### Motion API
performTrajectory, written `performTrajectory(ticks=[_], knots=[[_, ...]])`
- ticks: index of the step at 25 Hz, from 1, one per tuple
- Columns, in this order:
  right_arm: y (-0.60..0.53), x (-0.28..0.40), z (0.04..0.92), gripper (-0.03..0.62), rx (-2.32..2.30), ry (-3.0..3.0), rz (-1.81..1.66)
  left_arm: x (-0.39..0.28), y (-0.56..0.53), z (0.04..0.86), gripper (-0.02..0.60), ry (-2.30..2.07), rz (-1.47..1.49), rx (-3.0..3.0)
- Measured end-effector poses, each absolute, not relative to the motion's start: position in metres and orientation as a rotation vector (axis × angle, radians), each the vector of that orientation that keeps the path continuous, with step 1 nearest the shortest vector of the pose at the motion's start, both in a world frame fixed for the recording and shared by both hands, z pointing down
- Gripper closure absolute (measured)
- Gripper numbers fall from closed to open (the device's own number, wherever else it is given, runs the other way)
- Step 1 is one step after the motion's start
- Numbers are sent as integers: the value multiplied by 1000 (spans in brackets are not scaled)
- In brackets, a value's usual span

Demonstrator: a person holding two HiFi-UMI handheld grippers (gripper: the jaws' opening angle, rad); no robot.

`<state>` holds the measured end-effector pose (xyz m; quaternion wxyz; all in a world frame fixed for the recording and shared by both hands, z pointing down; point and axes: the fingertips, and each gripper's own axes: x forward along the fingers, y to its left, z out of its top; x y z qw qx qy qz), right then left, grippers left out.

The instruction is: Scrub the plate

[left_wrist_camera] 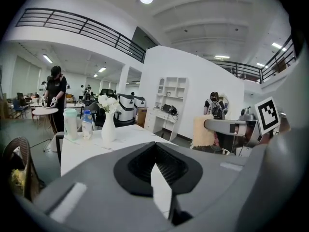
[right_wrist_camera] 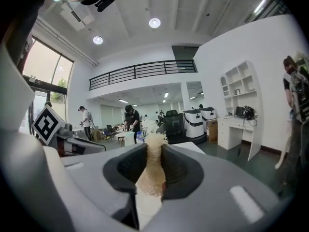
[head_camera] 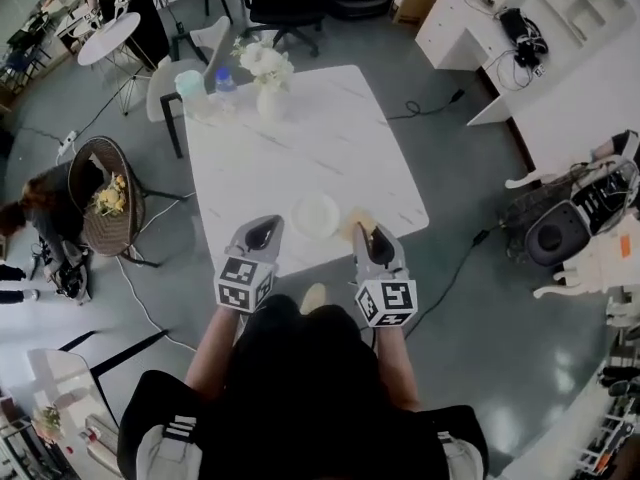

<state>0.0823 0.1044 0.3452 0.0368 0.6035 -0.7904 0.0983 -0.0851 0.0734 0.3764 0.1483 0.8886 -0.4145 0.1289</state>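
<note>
Contact between pad and plate is what's missing: the scrubbing itself looks not yet begun, and this reads to me as the approach step. The small white plate [head_camera: 316, 215] lies flat on the marble desk [head_camera: 300, 138], close to the near edge, at about 12 o'clock from where the person stands and between the two tools. The right gripper [head_camera: 368, 236] hovers at the plate's 3 o'clock, just beside its rim, its fingers clamped on a beige, coarse-looking scrubbing pad [right_wrist_camera: 152, 168] that sticks out past the tips. From the head view I can't tell whether the pad is over the desk top or just over the plate's edge, but it doesn't appear to press on anything. The left gripper [head_camera: 262, 230] sits at the plate's 9 o'clock, near it but apart, with its fingers [left_wrist_camera: 135, 166] together and nothing between them. A vase of white flowers [head_camera: 268, 98] stands well away at the desk's far end, around 11 o'clock, so it shouldn't get in the way. The next move, I'd judge, calls for bringing the pad across toward 9 o'clock and down onto the plate's face. The empty left gripper would do well to part its fingers and pinch the rim, or press down on it, since a light plate so near the edge may slide once rubbing starts.
</note>
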Motion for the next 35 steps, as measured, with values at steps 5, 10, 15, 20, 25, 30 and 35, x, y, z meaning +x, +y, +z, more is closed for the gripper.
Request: performTrajectory(ticks=[5,10,15,20,25,30,35], knots=[[81,88,358,501,1718,-2509,329,-81,67,387,574,-1306,386,2470],[66,84,374,501,1629,-2551,387,-84,66,400,574,-1361,421,2393],[52,75,391,501,1571,-2564,440,-83,57,414,574,-1360,454,2352],[32,69,416,501,1541,-2527,493,-78,41,442,574,-1294,484,2317],[16,62,439,500,1521,-2476,546,-74,25,479,574,-1202,538,2272],[9,58,467,500,1497,-2436,616,-70,18,511,574,-1134,592,2234],[1,51,495,500,1464,-2396,656,-67,16,552,574,-1051,655,2139]])
